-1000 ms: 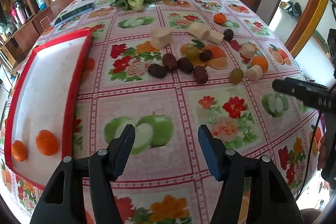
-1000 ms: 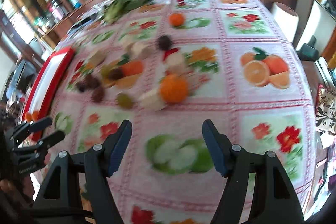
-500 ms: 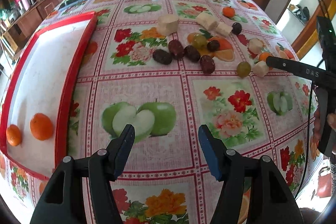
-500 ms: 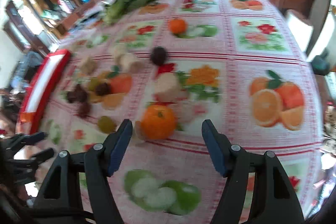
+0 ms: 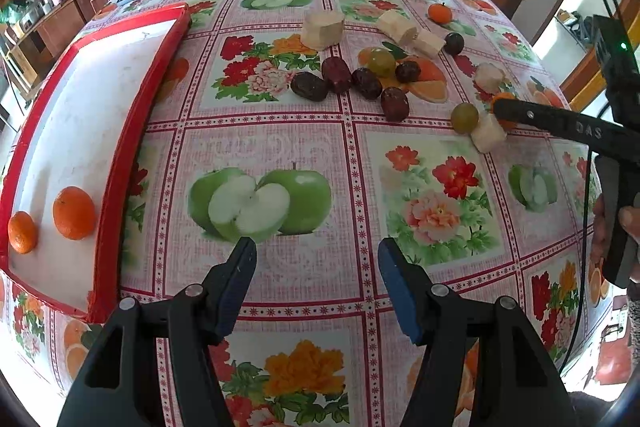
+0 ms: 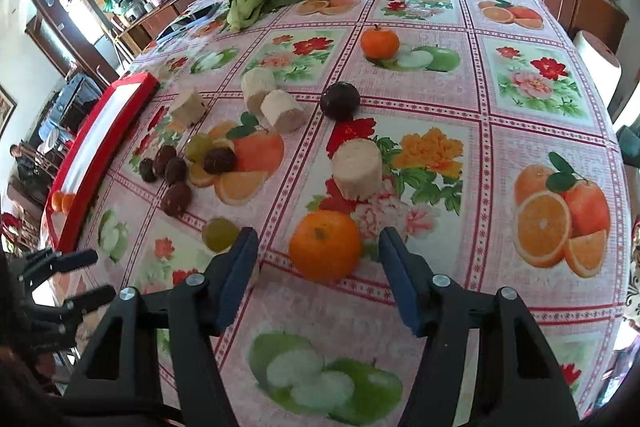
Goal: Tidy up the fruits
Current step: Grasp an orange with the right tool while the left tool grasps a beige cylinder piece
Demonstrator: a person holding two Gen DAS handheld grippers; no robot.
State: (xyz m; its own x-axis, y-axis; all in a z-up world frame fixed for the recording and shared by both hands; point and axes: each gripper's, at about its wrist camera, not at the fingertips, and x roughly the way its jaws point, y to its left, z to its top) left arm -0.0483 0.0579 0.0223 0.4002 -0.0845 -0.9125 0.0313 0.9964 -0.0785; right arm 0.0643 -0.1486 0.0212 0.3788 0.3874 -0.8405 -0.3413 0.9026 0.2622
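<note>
Fingers on my right gripper [image 6: 318,257] are spread wide, and nothing is caught yet. An orange [image 6: 325,245] sits right between the tips, at 12 o'clock from me, on the cloth [image 6: 532,155]. I think it is light and firm, with bumpy skin that gives a good hold. It is round, so it may roll if one finger bumps it first. I would pinch it across its fat middle, gently, so it does not squash.

At 12 o'clock past the orange stands a pale, round chunk [image 6: 357,163] with a flat top. It looks soft and crumbly. At 10 o'clock a green grape [image 6: 219,235] sits just beside my left finger. It looks smooth and slippery, and easy to knock. Farther at 10 o'clock lie dark, wrinkly dates [image 6: 170,167]. A dark plum [image 6: 340,99] and a second orange [image 6: 379,42] sit far off at 12 o'clock.

My left gripper [image 5: 316,267] is spread wide too, holding nothing, over a printed apple. At its 9 o'clock is the red tray [image 5: 120,163] with a white floor. Two oranges [image 5: 74,213] already rest in it. The cloth looks shiny and slick, with fruit and flower pictures.
</note>
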